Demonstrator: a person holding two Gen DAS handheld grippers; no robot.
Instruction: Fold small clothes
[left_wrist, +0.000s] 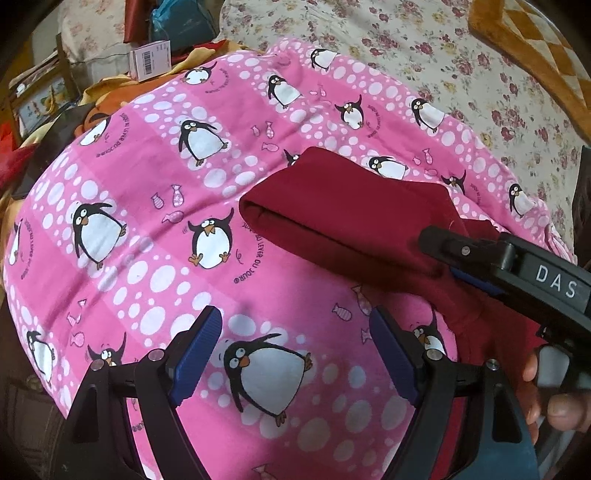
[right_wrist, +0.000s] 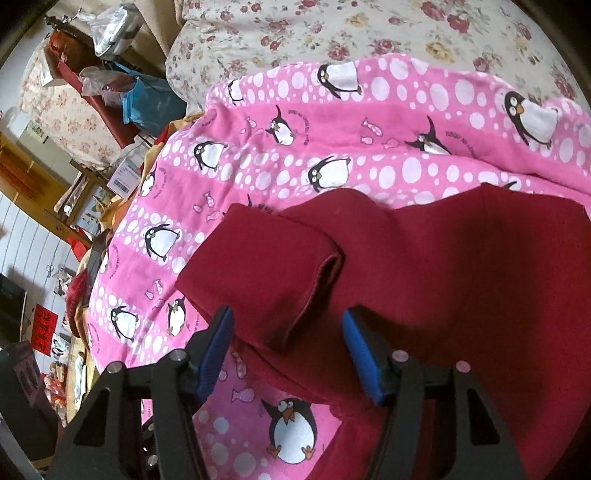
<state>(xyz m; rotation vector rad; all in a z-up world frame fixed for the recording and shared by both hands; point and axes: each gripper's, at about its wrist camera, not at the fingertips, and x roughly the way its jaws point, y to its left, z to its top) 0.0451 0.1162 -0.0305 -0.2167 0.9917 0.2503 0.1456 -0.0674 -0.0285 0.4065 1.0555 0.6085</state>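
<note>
A dark red garment lies on a pink penguin-print blanket, with one part folded over into a rounded end at the left. In the right wrist view the red garment fills the middle and right, a folded flap lying on top. My left gripper is open and empty over bare pink blanket, left of the garment. My right gripper is open, its fingers straddling the edge of the folded flap. The right gripper also shows in the left wrist view, reaching in from the right over the garment.
The pink blanket lies on a floral bedsheet. An orange patterned cloth lies at the far right. Beyond the bed's left edge are bags, a tagged white package, orange fabric and cluttered shelves.
</note>
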